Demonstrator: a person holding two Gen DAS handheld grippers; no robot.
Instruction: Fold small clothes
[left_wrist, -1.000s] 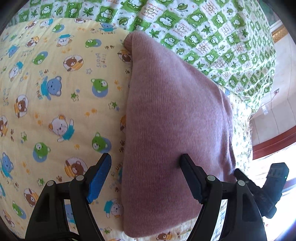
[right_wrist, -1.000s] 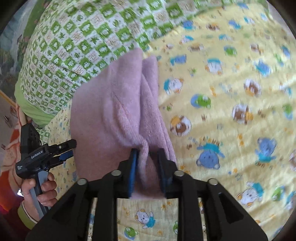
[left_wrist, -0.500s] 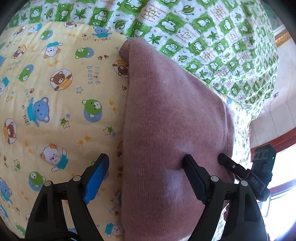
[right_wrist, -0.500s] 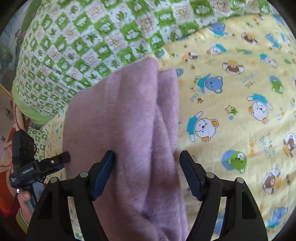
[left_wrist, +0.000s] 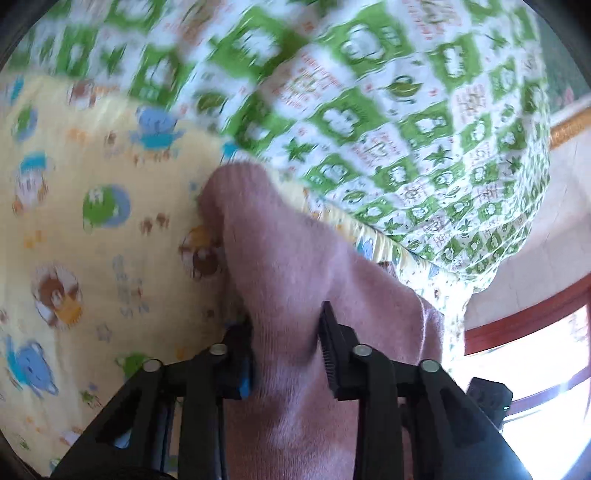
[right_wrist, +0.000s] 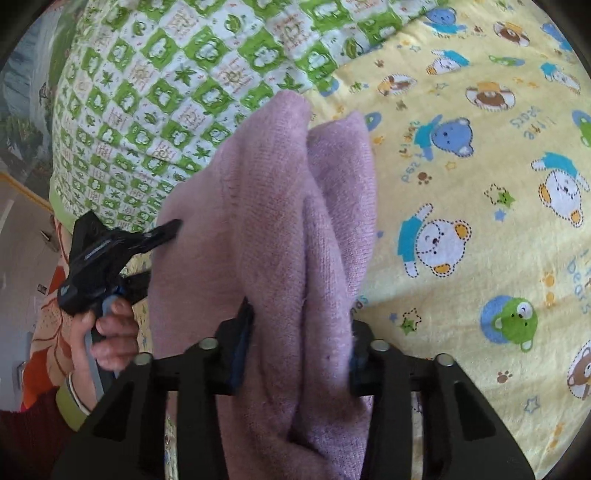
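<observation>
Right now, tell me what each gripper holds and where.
Both hold the pink knit garment: left gripper pinches a bunched fold, right gripper clamps its gathered near end.

Motion blur smears the green checked quilt (left_wrist: 258, 66) in the left wrist view, its print unreadable there.

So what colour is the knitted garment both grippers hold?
Dusty pink-mauve; the garment shows sharpest in the right wrist view.

Left gripper (left_wrist: 286, 352) and right gripper (right_wrist: 299, 347) both have jaws clamped.
</observation>
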